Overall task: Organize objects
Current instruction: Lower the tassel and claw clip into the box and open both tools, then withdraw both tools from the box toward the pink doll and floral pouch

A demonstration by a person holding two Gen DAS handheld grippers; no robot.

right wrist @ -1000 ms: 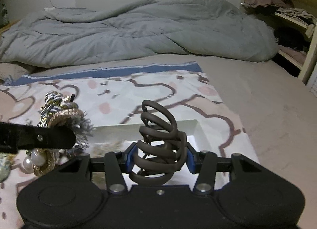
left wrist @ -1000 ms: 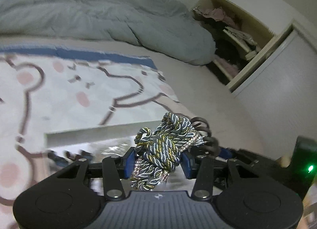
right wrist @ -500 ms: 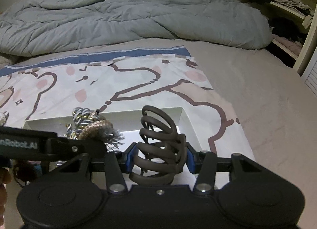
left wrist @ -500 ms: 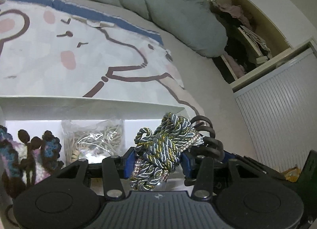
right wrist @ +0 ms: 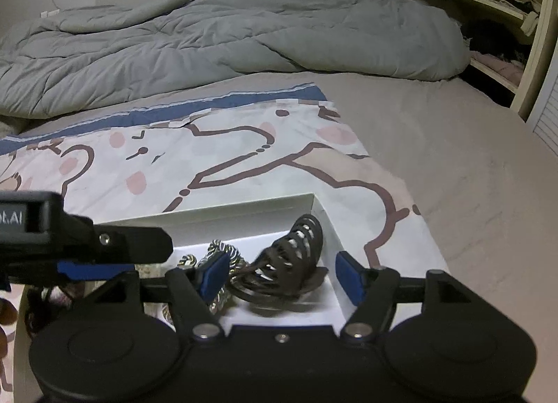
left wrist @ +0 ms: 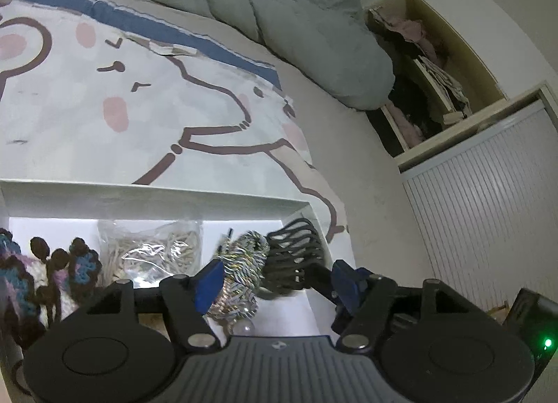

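A white box lies on the bed. In its right end lie a twisted blue-gold rope hair tie and a dark brown spiral hair claw, side by side. My left gripper is open above them, empty. My right gripper is open around the claw without gripping it. The left gripper's arm crosses the right wrist view at the left.
The box also holds a clear bag of beige bands and crocheted pieces at the left. A cartoon-print sheet lies under the box, a grey duvet behind. An open wardrobe shelf stands at the right.
Both grippers have opened. The rope hair tie and the spiral claw have dropped from the jaws into the right end of the box.
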